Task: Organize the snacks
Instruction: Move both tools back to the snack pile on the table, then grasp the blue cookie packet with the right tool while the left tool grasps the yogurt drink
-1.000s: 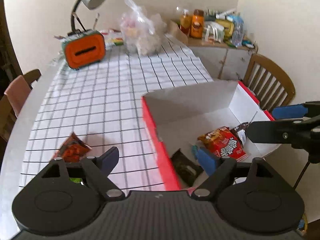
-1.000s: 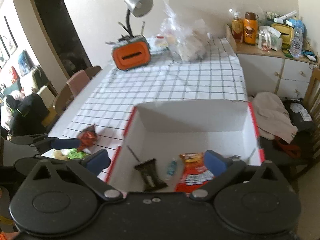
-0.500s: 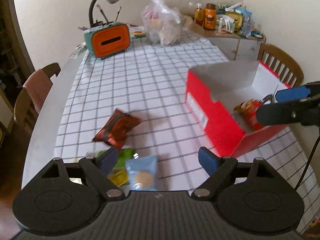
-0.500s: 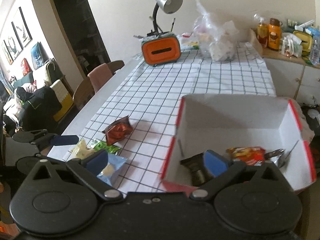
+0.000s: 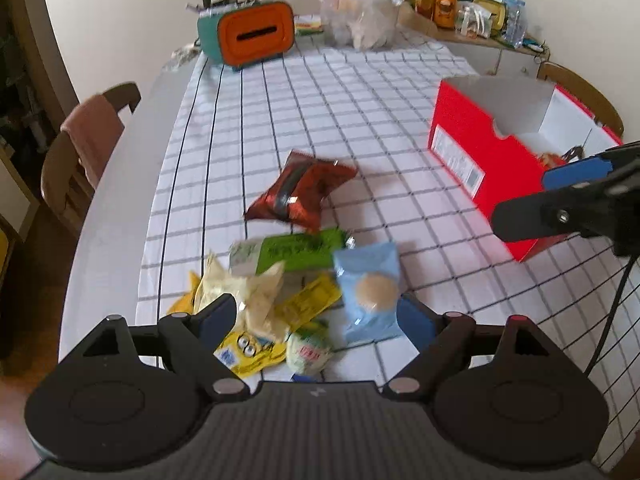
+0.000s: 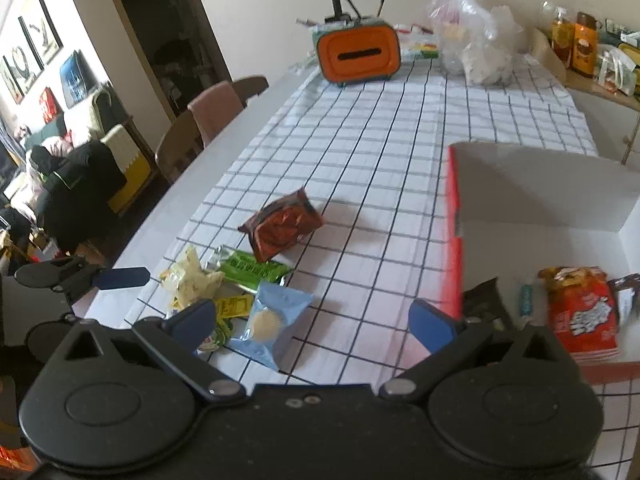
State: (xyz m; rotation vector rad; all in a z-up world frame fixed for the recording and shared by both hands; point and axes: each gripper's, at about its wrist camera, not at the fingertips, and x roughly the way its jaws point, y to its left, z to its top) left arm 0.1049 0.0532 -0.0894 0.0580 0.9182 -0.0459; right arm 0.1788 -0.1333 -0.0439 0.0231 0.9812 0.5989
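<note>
Left wrist view, near to far: left tongs (image 5: 314,318) spread wide, nothing between the pads, hanging over the loose pile at the near-left of the table (image 5: 120,208). Pile = white round-wrapped snack (image 5: 310,352) and yellow cartoon sachet (image 5: 244,350) nearest, then crumpled cream wrapper (image 5: 240,288), yellow sachet (image 5: 310,300), pale-blue cookie pack (image 5: 370,288), green packet (image 5: 296,252); most overlap or touch. Just beyond, apart from the heap, lies a dark-red pouch (image 5: 300,194). Right wrist view: right tongs (image 6: 310,322) also wide and empty, aimed at the cloth between the pile and the red box (image 6: 454,216); cookie pack sits just beside its left pad. Box, at the table's right edge, holds approx. four items already: red chip bag (image 6: 580,312), dark packet (image 6: 482,300), small teal wrapper (image 6: 525,300), a dark foil piece at the edge of the picture. Far end: orange tissue box (image 5: 256,36) w/ lamp behind, clear plastic bag (image 5: 360,12); whether these belong to the task can't be told. Est. progress: under half; some seven snacks remain outside the box, none gripped yet. Next step likely a pick from the pile.
</note>
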